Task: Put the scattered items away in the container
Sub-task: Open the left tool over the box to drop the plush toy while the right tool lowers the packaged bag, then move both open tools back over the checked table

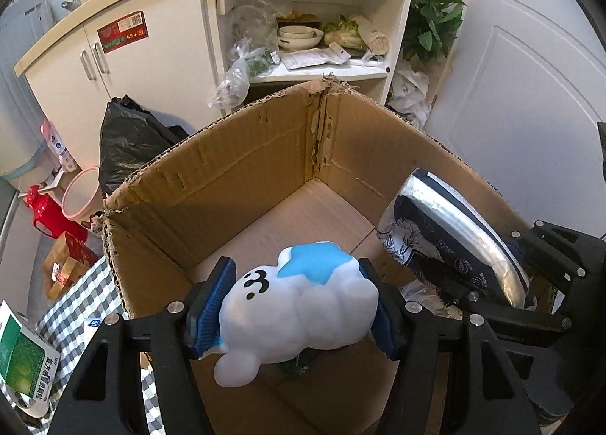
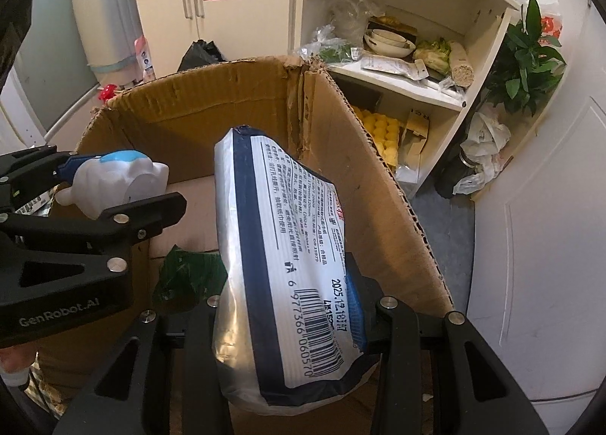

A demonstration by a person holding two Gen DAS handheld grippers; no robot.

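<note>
Toy and pack both hang above the open cardboard box (image 1: 242,170): your left gripper (image 1: 299,302) pinches the white squishy toy (image 1: 303,306) across its soft body, and your right gripper (image 2: 291,317) clamps the tissue pack (image 2: 280,245) near its barcode end. Both look light and yielding. The pack's glossy film may slip, so hold it low and firmly.

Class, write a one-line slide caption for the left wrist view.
Left gripper holds a white-and-blue toy above the cardboard box, right gripper's packet alongside.

- The toy (image 1: 299,306), in the left claw (image 1: 299,302), hangs over the box (image 1: 242,170); the packet (image 2: 280,264), in the right claw (image 2: 291,325), hangs to its right;
- shelves (image 1: 318,73) stand behind the box
</note>
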